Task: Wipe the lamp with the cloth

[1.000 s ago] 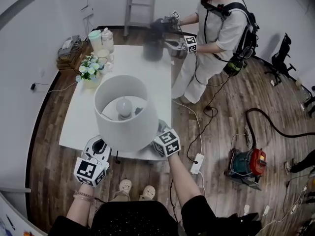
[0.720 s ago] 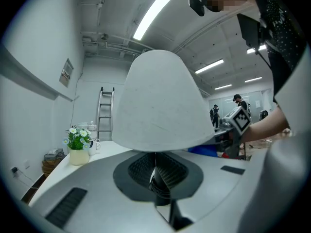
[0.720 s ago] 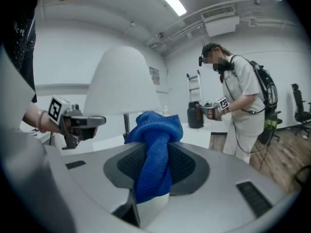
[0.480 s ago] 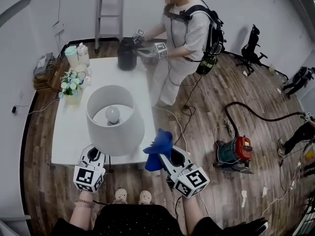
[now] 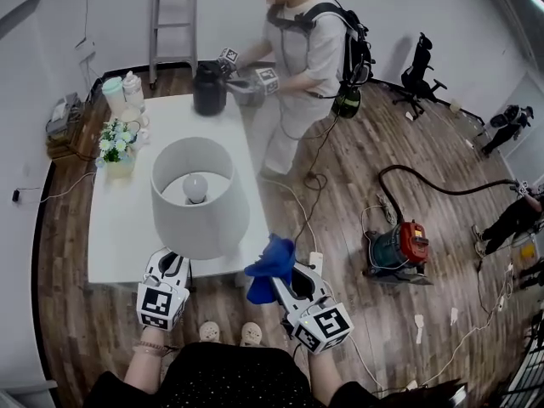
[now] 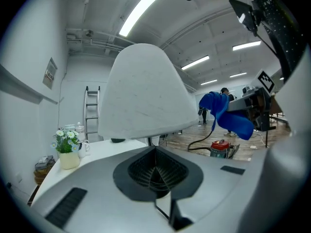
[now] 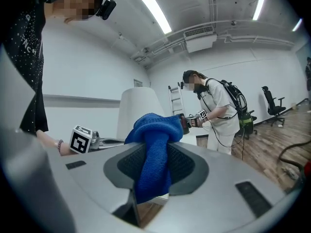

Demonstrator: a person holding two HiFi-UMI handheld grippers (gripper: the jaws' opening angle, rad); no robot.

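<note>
One cloth (image 7: 154, 130) in right gripper (image 7: 155, 165)

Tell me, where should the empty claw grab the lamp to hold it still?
Probably the thin dark stem under the lamp shade, coming in low from the near table edge beside the left claw. The shade is wide and flared, likely too broad to pinch; the stem is narrow and upright.

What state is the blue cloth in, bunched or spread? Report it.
Bunched. The blue cloth is a crumpled wad clamped in the right gripper, loose folds hanging down, apart from the lampshade.
</note>
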